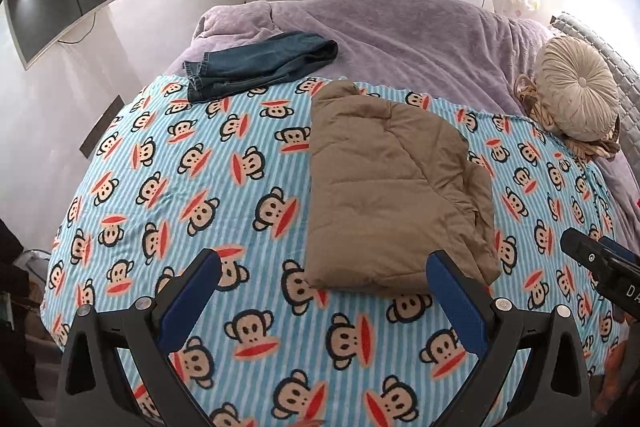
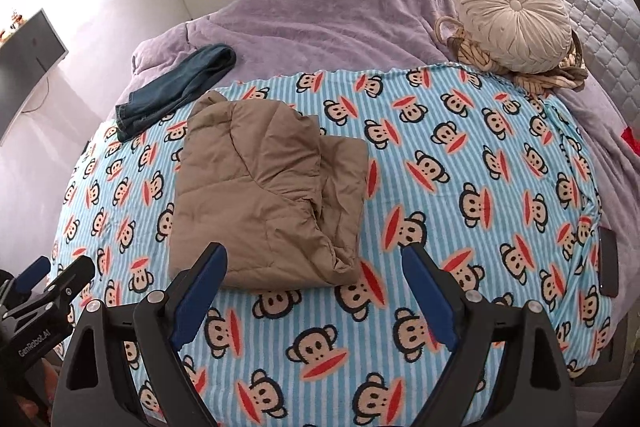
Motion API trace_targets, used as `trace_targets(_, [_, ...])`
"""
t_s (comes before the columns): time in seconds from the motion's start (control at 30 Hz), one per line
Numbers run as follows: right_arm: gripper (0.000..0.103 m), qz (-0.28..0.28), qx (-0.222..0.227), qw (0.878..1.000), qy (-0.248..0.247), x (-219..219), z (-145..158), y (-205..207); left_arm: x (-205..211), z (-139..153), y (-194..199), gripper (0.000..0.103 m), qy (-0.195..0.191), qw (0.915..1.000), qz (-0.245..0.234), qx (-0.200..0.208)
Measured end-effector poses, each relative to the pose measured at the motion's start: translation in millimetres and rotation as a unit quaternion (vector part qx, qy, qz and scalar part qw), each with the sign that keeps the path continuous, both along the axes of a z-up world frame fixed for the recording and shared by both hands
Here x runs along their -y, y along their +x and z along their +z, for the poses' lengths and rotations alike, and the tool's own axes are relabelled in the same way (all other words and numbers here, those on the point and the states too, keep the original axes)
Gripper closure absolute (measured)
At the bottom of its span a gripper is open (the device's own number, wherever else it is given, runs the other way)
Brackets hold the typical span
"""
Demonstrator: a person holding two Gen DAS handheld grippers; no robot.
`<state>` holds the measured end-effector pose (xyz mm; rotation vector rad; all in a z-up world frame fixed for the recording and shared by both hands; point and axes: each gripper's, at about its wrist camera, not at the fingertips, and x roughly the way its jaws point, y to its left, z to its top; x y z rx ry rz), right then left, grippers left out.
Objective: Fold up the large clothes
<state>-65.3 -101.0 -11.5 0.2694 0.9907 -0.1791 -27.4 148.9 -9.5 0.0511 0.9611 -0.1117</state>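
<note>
1. The padded tan-brown quilted jacket [image 1: 392, 187] lies folded into a thick rectangle on the blue-striped monkey-print blanket [image 1: 180, 187], roughly at the blanket's middle.
2. The left gripper [image 1: 324, 259] hangs over the blanket's near edge, jaws spread wide and empty, the jacket's near end just beyond its tips.
3. The right gripper [image 2: 314, 251] is likewise wide open, gripping nothing.
4. Folded dark blue denim jeans [image 1: 256, 67] lie at the blanket's far left corner.
5. A round pleated beige cushion [image 2: 516, 15] sits by the far right corner.
</note>
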Motion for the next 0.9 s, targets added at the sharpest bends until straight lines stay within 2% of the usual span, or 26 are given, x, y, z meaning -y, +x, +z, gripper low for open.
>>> trace_targets(0.9, [0.012,-0.002,-0.011,1.0,0.001,-2.1,-4.0,-6.6,1.0,-1.4,-2.5,0.0,0.009,1.0,-0.001,0.001])
